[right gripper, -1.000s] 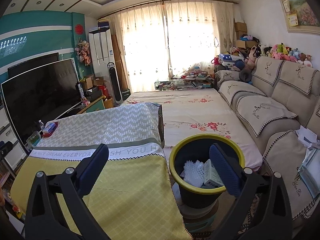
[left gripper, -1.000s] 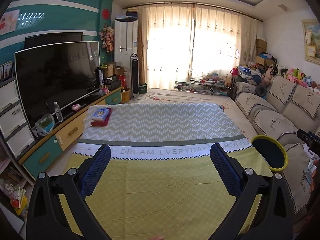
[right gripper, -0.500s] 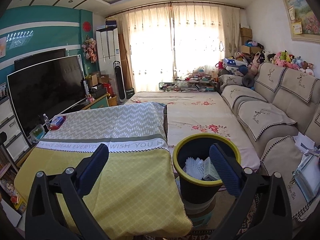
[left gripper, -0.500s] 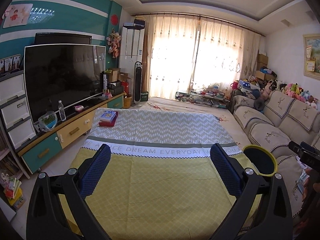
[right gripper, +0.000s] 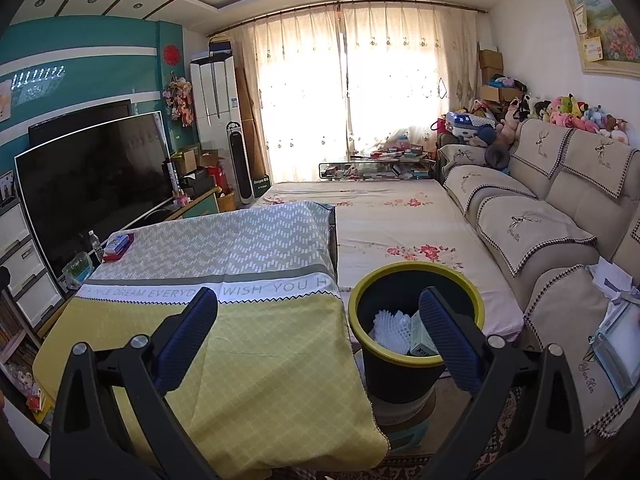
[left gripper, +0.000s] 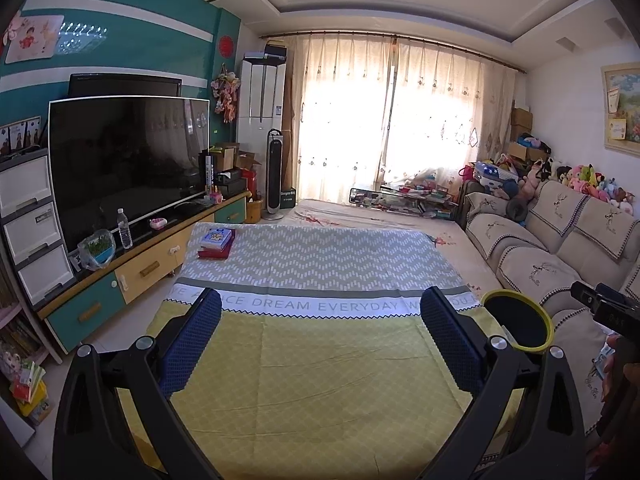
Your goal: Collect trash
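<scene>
Trash [right gripper: 390,330] sits half hidden inside the bin [right gripper: 416,280], partly behind the right gripper [right gripper: 318,308]; both it and the left gripper [left gripper: 320,308] gape wide, empty.

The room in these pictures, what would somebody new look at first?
Probably the big yellow and grey tablecloth with words across it, spread over the table right in front of both open grippers. Next, the dark bin with a yellow rim beside the table's right edge, with white crumpled trash and a small box inside. Then the big black TV on the left and the bright curtains at the back.
</scene>
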`<state>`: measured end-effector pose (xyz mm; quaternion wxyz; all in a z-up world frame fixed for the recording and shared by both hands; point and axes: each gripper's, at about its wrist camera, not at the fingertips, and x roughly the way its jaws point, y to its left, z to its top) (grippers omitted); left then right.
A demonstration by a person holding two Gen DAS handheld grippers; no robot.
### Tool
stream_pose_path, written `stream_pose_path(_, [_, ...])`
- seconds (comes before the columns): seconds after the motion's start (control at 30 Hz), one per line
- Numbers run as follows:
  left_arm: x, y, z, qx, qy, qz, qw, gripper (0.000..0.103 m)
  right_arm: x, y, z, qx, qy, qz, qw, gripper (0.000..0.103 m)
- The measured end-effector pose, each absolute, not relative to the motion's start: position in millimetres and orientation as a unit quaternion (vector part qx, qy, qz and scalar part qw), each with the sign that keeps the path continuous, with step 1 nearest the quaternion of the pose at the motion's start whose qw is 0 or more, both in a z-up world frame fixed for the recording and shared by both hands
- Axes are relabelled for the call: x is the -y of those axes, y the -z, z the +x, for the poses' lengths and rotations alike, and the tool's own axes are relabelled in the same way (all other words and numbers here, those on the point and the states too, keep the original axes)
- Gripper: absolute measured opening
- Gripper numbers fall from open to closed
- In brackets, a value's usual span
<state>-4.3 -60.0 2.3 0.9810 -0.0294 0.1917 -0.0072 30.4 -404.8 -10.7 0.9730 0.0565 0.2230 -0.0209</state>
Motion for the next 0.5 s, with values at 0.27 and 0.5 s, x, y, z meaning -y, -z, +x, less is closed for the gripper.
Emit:
stream_pose_path(0.27, [61.3, -2.1, -0.5, -0.197, 0.011, -0.029, 0.980, 0.098, 403.8, 14.5, 34.2, -0.230, 0.019, 0.057, 0.971, 0.096])
stream_pose_path(0.5, [60.7, 0.4, 2.1, -0.199, 0.011, -0.028, 0.979, 0.098, 401.7, 14.8, 34.7, -0.230, 0.017, 0.056, 0.971, 0.096])
